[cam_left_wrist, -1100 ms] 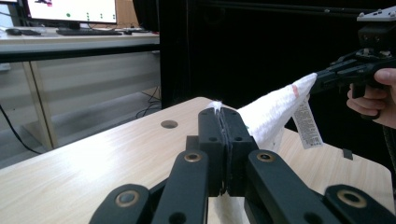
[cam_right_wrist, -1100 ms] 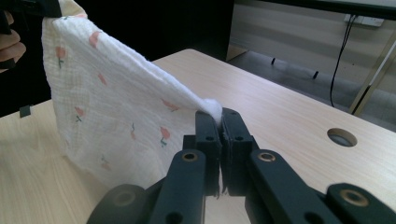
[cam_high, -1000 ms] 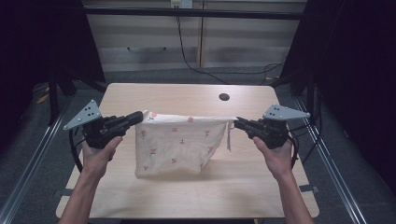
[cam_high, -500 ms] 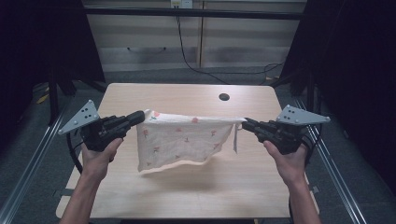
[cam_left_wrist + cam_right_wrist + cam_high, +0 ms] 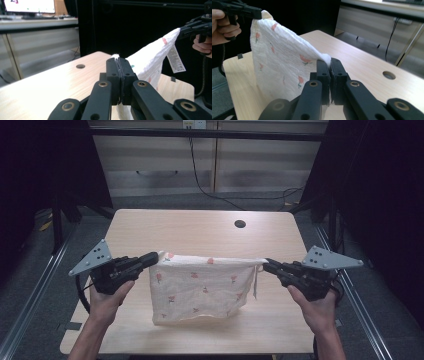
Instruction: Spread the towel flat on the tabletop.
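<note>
1. Nearest the camera in the high view, the person's two forearms came in from the bottom edge, one hand wrapped around each gripper's handle.
2. The left gripper (image 5: 154,258) pointed inward from the left side, its jaws pressed together on the upper left corner of the cloth (image 5: 200,287); the left gripper view showed them clamped with a tuft of white fabric poking up between them.
3. The right gripper (image 5: 266,265) pointed inward from the right side, its jaws likewise pinched tight on the upper right corner of the cloth, as the right gripper view confirmed.
4. Between the two grippers the cloth, white with small red flower prints, hung stretched by its top edge above the near half of the surface (image 5: 200,227); its lower edge reached down toward the wood, though whether it touched could not be told.
5. A care label (image 5: 176,59) dangled from the cloth just below the corner held by the right gripper.
6. Farther back, a small dark round hole (image 5: 240,224) sat in the surface near the far right.
7. Beyond the surface, a cable (image 5: 200,175) ran down the pale wall panels.
</note>
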